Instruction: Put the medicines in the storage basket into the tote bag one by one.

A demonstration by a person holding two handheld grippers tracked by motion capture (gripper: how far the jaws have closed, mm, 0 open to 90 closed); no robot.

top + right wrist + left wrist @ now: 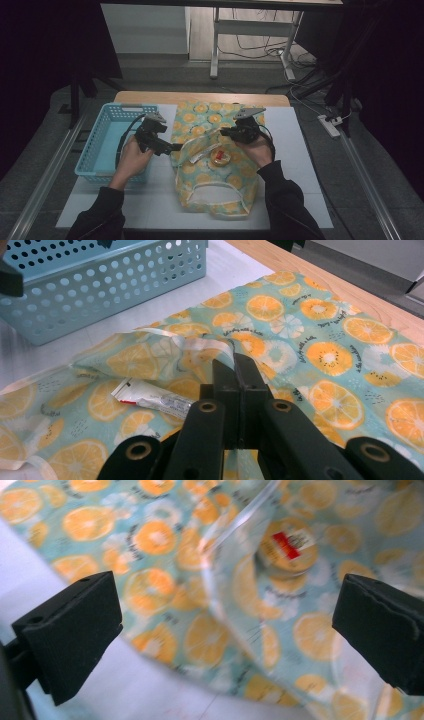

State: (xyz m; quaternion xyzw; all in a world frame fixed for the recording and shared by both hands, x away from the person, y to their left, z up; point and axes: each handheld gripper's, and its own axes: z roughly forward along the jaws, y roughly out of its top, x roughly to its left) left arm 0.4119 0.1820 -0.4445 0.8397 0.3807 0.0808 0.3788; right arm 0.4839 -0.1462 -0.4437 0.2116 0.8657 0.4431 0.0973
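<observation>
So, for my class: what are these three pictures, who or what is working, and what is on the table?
No robot here: a person holds a hand-held grasping tool in each hand. The high view looks down on the table from above the person. The other two pictures come from small cameras riding on each tool, looking along its black jaws.

On the table lie a fruit-print bag with orange slices on it and, to the left, a blue basket. On the bag sit a small round tin and a small tube.

The left tool is open beside the bag, holding nothing. The right tool is shut on the bag's edge, lifting it slightly.
</observation>
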